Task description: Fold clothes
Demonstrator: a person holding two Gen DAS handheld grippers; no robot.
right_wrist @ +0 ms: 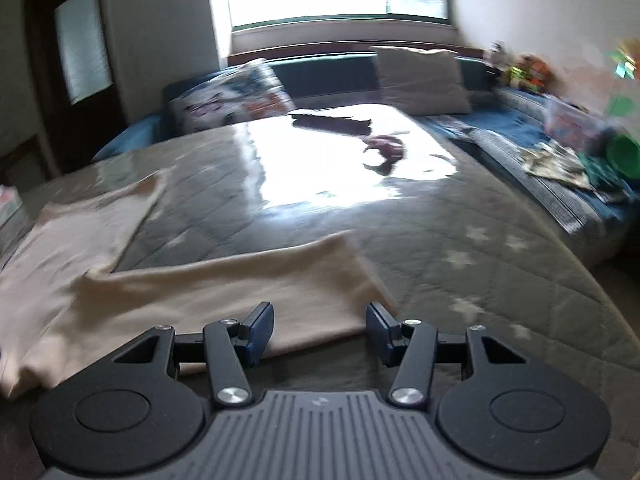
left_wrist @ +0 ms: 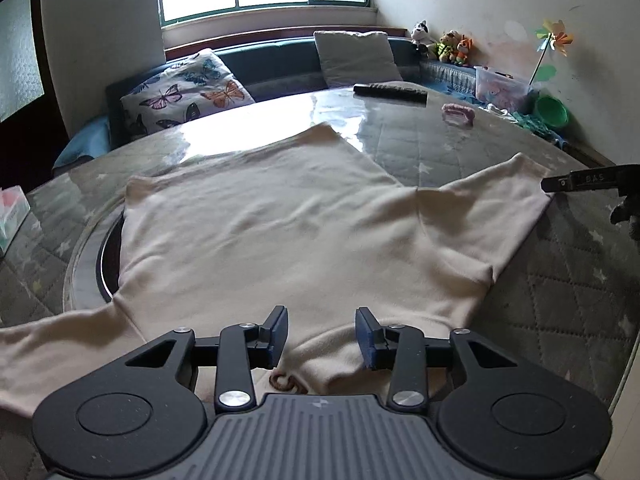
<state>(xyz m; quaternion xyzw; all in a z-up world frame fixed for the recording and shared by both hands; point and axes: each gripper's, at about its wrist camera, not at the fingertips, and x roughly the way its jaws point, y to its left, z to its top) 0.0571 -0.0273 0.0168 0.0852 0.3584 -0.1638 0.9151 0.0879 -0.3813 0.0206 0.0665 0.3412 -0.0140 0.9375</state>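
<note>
1. The cream T-shirt (left_wrist: 280, 232) is soft, matt knit cloth, lightly creased.
2. The table (left_wrist: 440, 148) has a glossy clear cover over grey quilted, star-printed cloth.
3. The left hand-held gripper (left_wrist: 321, 334) is matt black plastic with shiny metal rivets.

Left gripper (left_wrist: 321, 334) is level, jaws apart and holding nothing. Right gripper (right_wrist: 320, 330) is likewise spread wide and unladen.
</note>
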